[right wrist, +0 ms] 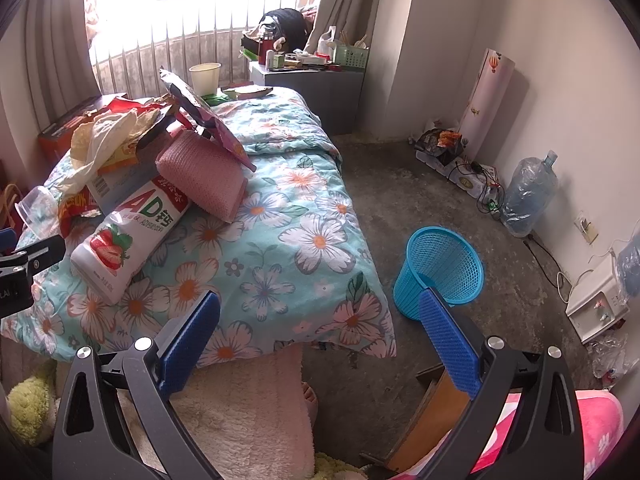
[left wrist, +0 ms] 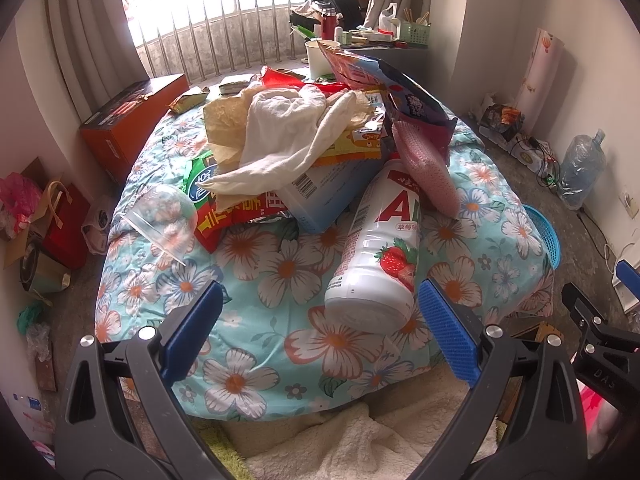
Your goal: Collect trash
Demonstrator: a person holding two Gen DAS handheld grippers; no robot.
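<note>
Just ahead of the left gripper (left wrist: pixel 318 334), fingers wide open and empty, lies the strawberry milk bottle (left wrist: pixel 378 248), lined up for grabbing, right gripper (right wrist: pixel 320 338) likewise agape.

Counted on floral quilt (left wrist: pixel 280 272): one strawberry drink bottle (left wrist: pixel 376 256), one clear plastic cup (left wrist: pixel 164 220), one paper cup (right wrist: pixel 205 78), one pink mesh pouch (right wrist: pixel 204 176). On floor: one blue basket (right wrist: pixel 440 272), one water jug (right wrist: pixel 528 196).
</note>
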